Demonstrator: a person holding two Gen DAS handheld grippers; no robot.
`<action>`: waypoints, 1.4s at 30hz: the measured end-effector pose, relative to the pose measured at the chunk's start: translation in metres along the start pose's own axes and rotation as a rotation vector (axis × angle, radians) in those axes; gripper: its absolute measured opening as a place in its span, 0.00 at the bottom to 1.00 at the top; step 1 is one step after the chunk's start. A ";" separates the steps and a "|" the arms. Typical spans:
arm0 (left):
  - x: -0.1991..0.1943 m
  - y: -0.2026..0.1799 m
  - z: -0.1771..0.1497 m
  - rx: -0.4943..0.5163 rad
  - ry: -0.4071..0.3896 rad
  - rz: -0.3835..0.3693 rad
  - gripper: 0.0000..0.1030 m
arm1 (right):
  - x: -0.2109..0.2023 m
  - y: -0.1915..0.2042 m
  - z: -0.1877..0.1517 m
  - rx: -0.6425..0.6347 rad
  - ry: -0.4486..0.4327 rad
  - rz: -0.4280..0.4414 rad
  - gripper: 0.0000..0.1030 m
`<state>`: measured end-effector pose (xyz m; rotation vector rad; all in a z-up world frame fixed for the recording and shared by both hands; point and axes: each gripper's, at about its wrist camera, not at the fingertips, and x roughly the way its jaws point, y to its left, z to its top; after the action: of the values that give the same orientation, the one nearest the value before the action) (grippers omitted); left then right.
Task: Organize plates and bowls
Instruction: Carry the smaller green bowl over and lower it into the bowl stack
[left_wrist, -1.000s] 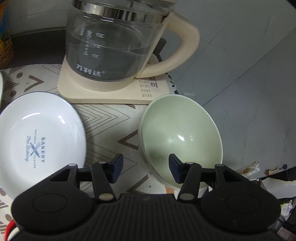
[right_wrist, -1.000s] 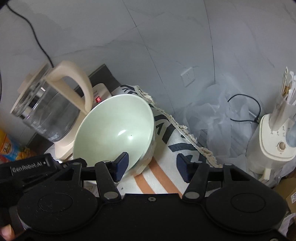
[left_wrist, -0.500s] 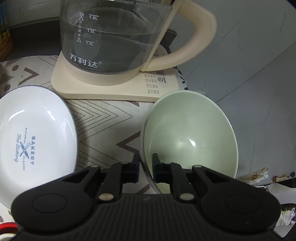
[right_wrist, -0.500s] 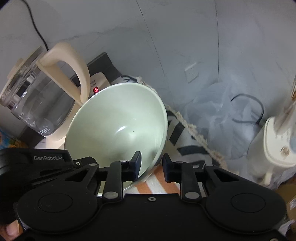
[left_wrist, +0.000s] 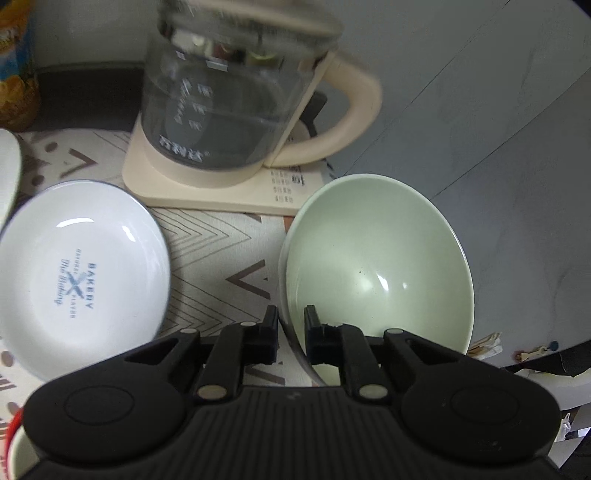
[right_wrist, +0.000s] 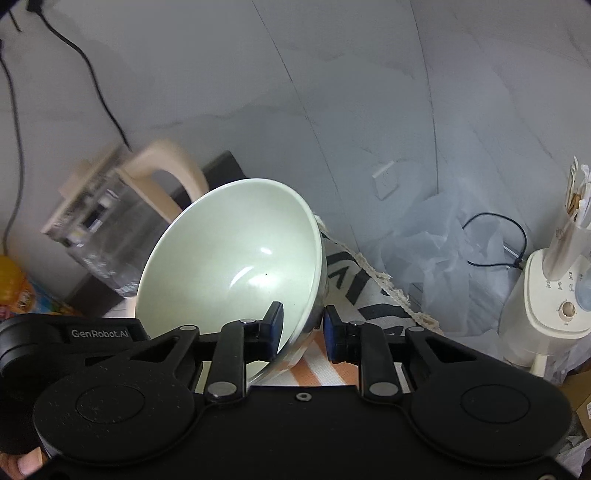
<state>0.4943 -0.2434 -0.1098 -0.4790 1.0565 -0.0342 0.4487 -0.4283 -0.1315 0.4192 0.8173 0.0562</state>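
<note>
A pale green bowl (left_wrist: 376, 258) is held off the patterned cloth by both grippers. My left gripper (left_wrist: 291, 330) is shut on its near left rim. In the right wrist view my right gripper (right_wrist: 303, 332) is shut on the bowl's (right_wrist: 236, 266) right rim, one finger inside and one outside. A white "Bakery" plate (left_wrist: 81, 273) lies on the cloth to the left of the bowl. The edge of another white dish (left_wrist: 7, 173) shows at the far left.
A glass kettle (left_wrist: 236, 103) on a cream base stands just behind the bowl and plate. A patterned tablecloth (left_wrist: 221, 243) covers the table, whose right edge lies under the bowl. A white appliance (right_wrist: 550, 295) and crumpled plastic (right_wrist: 436, 254) lie to the right.
Both grippers closed on the green bowl's rim a moment ago. Since then the bowl has risen and tilted, and the kettle has dropped away in view.
</note>
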 end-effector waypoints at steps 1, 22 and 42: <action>-0.007 0.000 0.000 0.010 -0.010 -0.001 0.11 | -0.005 0.001 0.000 -0.002 -0.006 0.013 0.22; -0.097 0.032 -0.036 0.004 -0.087 -0.007 0.11 | -0.078 0.037 -0.033 -0.029 -0.107 0.097 0.21; -0.161 0.090 -0.088 -0.020 -0.061 0.005 0.12 | -0.128 0.071 -0.105 -0.050 -0.086 0.091 0.20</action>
<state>0.3218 -0.1536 -0.0467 -0.4925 0.9984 -0.0048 0.2933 -0.3537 -0.0789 0.4087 0.7105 0.1420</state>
